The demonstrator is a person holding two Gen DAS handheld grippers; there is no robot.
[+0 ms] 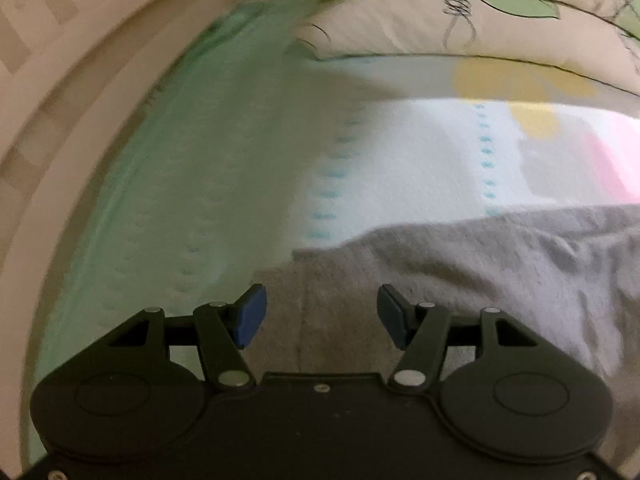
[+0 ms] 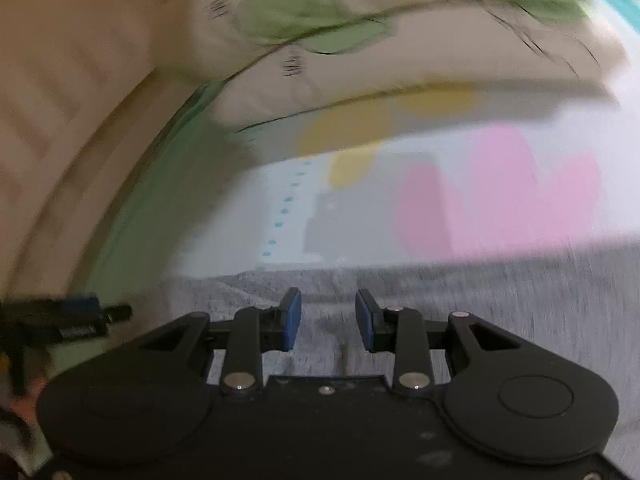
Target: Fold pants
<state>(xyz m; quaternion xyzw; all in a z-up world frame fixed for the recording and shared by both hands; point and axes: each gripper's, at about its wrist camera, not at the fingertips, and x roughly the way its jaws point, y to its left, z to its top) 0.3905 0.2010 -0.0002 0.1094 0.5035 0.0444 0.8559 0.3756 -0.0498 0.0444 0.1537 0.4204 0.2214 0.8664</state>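
Note:
The grey pants (image 1: 480, 264) lie spread on a bed and also show in the right wrist view (image 2: 500, 300). My left gripper (image 1: 320, 316) is open, its blue pads wide apart, low over the left end of the grey fabric with nothing between them. My right gripper (image 2: 328, 320) is open with a narrower gap, just above the grey fabric near its far edge, holding nothing. The left gripper also shows at the left edge of the right wrist view (image 2: 72, 316). Both views are blurred by motion.
The bed sheet (image 1: 420, 160) is white with a green border, blue dots, yellow and pink shapes. A cream pillow (image 1: 460, 20) with green leaf print lies at the head, also in the right wrist view (image 2: 360, 40). A beige headboard (image 1: 60, 80) curves along the left.

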